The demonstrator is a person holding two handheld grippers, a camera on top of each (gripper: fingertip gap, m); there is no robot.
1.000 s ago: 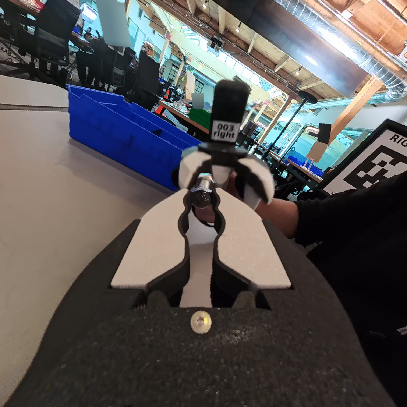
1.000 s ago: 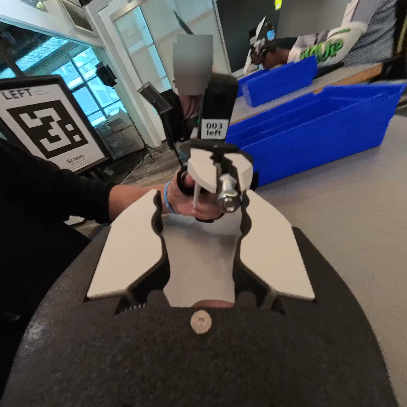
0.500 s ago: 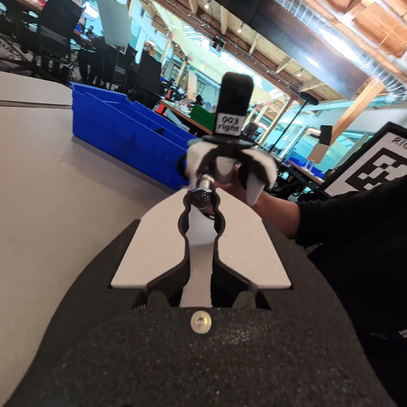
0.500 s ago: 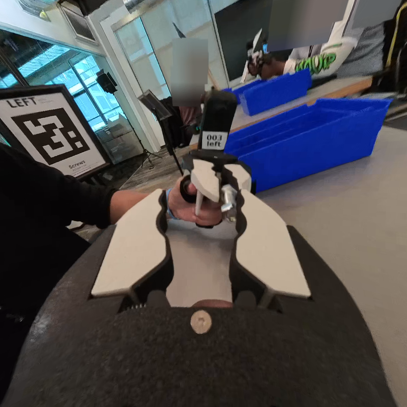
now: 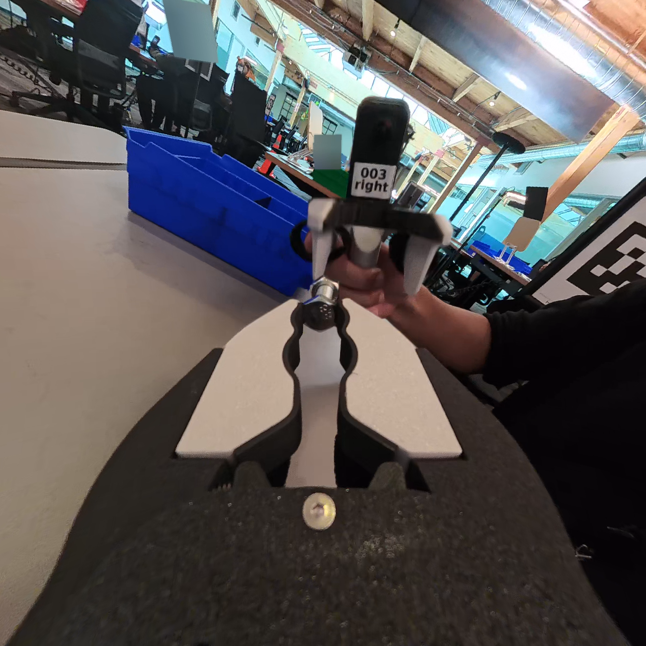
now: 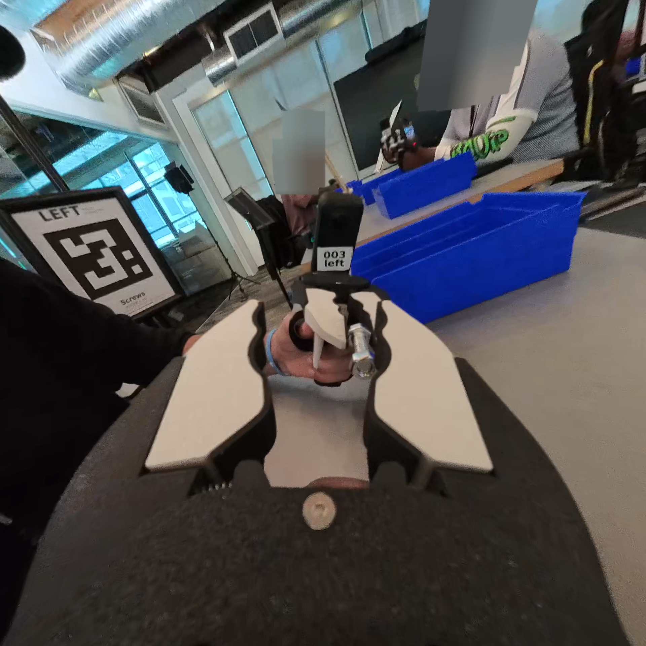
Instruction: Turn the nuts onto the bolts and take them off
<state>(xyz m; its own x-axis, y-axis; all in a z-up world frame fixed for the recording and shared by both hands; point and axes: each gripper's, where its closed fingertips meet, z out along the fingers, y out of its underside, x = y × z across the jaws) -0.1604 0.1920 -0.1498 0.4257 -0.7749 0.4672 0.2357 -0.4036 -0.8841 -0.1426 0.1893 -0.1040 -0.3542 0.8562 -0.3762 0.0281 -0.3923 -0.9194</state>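
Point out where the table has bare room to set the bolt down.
Bare table spreads on the near side of the blue bin, out beside the left hand-held gripper. In the right wrist view, bare top also lies beside the right hand-held gripper, in front of the bin. It is crowded between the grippers, around the bolt.

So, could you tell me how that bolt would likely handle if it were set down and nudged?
The bolt looks like solid shiny metal, so probably rigid and heavy for its size. Its smooth plating may be slippery; the left gripper pinches just its head. On the table, its round shank would likely roll.
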